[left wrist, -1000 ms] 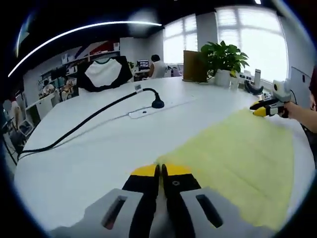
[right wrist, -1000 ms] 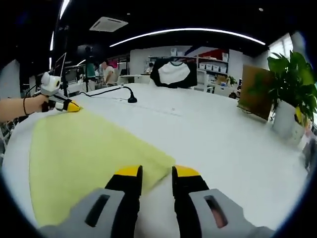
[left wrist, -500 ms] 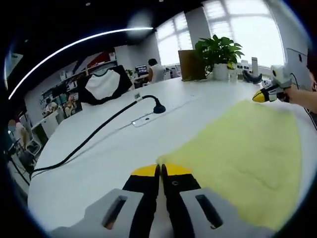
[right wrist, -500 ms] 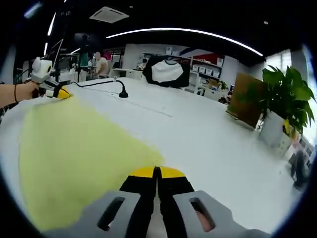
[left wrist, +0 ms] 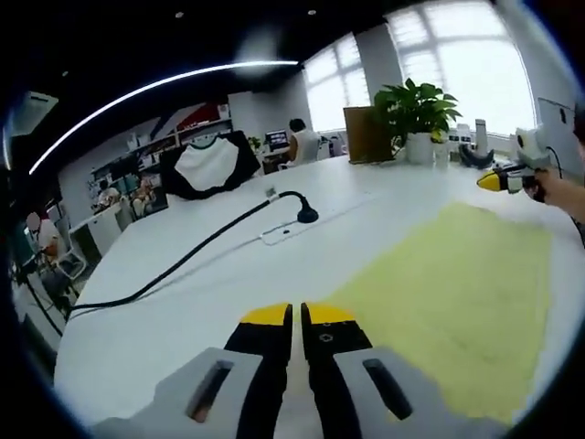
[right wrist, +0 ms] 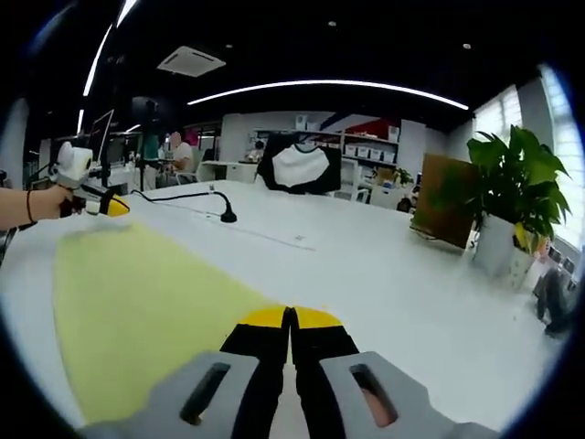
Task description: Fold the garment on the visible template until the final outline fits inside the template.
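A pale yellow garment [left wrist: 457, 293] lies spread flat on the white tabletop [left wrist: 183, 302], and both tools hold it by neighbouring corners. In the left gripper view the left tool [left wrist: 297, 315] has its yellow-tipped jaws pressed together at the near corner of the cloth, though the pinched edge itself is hard to make out; the sheet stretches away to the right toward the right tool [left wrist: 501, 180], carried in a person's hand [left wrist: 559, 190] just above the far corner. In the right gripper view the right tool [right wrist: 289, 317] is likewise closed, jaws meeting at the edge of the garment [right wrist: 137, 302], which runs off to the left toward the left tool [right wrist: 108, 207] and the hand [right wrist: 32, 205] holding it. A black cable [left wrist: 183, 261] snakes across the tabletop to a small dark stand [left wrist: 307, 216] beside a flat white strip [left wrist: 283, 232]. A potted plant [left wrist: 416, 114] and a brown board [left wrist: 366, 135] stand at the far edge near bright windows [left wrist: 448, 55]. A black-and-white shirt [right wrist: 297, 166] hangs on display behind the tabletop, with people seated at desks in the background.
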